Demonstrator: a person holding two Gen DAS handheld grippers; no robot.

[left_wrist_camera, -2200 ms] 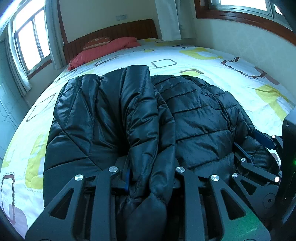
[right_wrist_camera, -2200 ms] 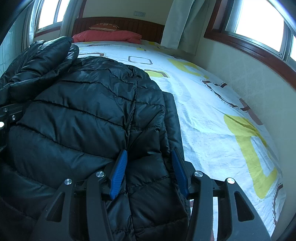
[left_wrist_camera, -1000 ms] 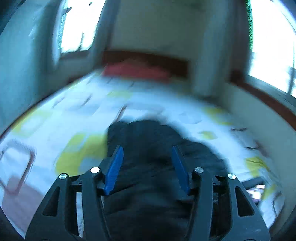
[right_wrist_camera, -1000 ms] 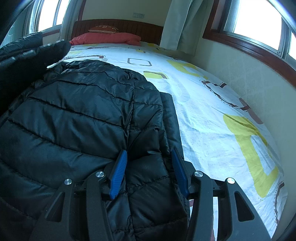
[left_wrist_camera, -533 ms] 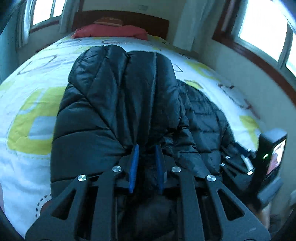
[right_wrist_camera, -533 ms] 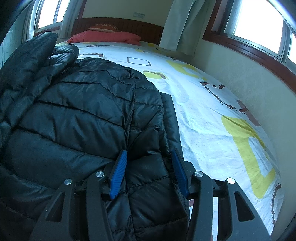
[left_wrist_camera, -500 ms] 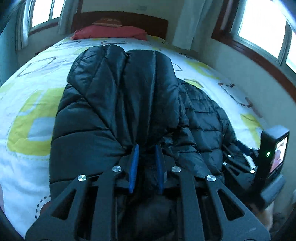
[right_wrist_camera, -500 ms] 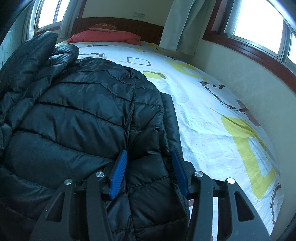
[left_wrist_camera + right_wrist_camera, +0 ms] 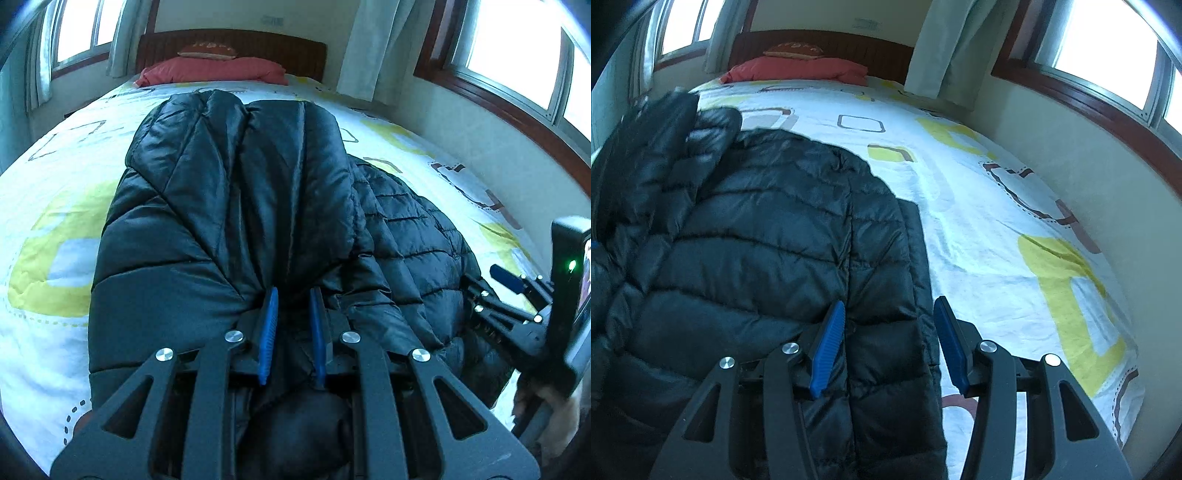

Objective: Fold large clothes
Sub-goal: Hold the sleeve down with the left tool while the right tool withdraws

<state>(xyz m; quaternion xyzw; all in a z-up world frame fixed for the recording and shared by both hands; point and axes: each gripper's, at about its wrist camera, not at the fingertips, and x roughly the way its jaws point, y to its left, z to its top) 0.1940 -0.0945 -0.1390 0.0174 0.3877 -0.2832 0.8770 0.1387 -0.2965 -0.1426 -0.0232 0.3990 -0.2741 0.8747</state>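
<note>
A black quilted puffer jacket (image 9: pixel 229 206) lies on the bed, its left side folded over the middle. My left gripper (image 9: pixel 291 325) is shut on a bunched fold of the jacket near its front edge. In the right wrist view the jacket (image 9: pixel 783 229) fills the left half. My right gripper (image 9: pixel 890 343) is open, its blue pads on either side of the jacket's right edge strip, just above it. The right gripper also shows at the right edge of the left wrist view (image 9: pixel 517 295).
The bed (image 9: pixel 997 236) has a white cover with yellow and brown squares. Red pillows (image 9: pixel 214 70) lie against the dark wooden headboard. A wall with a wooden window sill (image 9: pixel 1108 122) runs close along the bed's right side. Curtains hang at the far corners.
My left gripper swung up off the jacket, came back and closed on a fold of it. My right gripper stayed open at the jacket's right edge and shifted slightly right.
</note>
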